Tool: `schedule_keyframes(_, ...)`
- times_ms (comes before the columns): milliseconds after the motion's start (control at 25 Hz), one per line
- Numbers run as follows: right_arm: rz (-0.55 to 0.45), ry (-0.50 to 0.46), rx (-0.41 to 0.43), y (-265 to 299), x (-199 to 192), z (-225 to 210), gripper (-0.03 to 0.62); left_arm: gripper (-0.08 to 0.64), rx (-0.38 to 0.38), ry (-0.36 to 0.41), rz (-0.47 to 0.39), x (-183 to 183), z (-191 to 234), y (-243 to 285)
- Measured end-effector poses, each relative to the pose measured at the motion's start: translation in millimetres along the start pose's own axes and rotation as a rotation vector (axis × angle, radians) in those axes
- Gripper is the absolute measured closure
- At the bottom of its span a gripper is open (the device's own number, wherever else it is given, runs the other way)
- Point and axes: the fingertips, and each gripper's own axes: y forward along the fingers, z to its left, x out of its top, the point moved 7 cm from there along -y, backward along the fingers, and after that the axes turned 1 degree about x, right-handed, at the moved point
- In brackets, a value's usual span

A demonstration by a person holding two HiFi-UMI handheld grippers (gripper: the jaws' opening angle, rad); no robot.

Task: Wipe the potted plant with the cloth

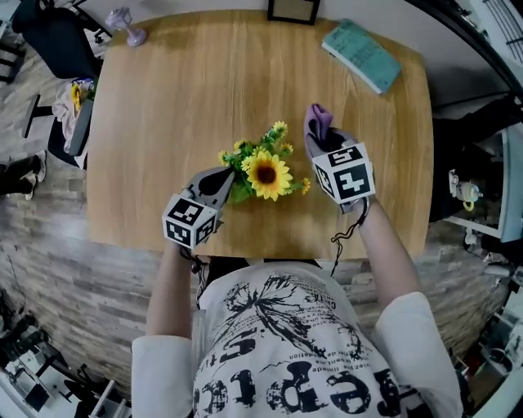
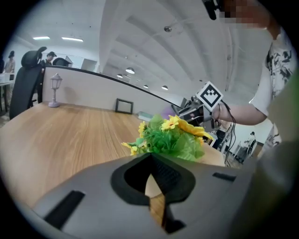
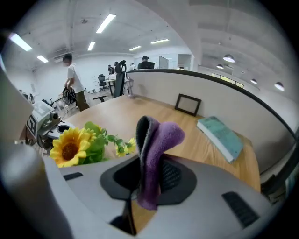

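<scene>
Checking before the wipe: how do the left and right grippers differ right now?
The right gripper pinches the purple cloth; the left gripper is shut on nothing. The left gripper sits at the plant's left, the right gripper at its right. Both are closed.

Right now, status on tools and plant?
Left tool shut, empty, beside plant. Right tool shut on purple cloth, apart from plant. Book and frame far off.

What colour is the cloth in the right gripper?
The cloth is purple, best seen in the right gripper view.
</scene>
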Motion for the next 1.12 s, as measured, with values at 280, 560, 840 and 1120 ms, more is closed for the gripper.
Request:
schedule_keyframes(280,-0.080,-0.183,0.050,33.5,70.0,-3.7,0.511,0.557,0.054,-0.044,-0.015,-1.3,2.4,1.1)
schedule_keyframes(560,-0.098,-0.323,0.198,75.1,109.1,30.9,0.511,0.557,0.122,-0.077,-0.030,-0.2,-2.4,-1.2)
schedule_keyframes(840,0.002,-0.542,0.449,112.2,103.3,83.6,0.511,0.557,0.145,-0.100,-0.050,0.8,-1.1,-0.7)
schedule_keyframes(1120,0.125,-0.578,0.560,126.6,78.2,92.6,0.512,0.557,0.141,-0.100,-0.075,-0.4,-3.3,2.4)
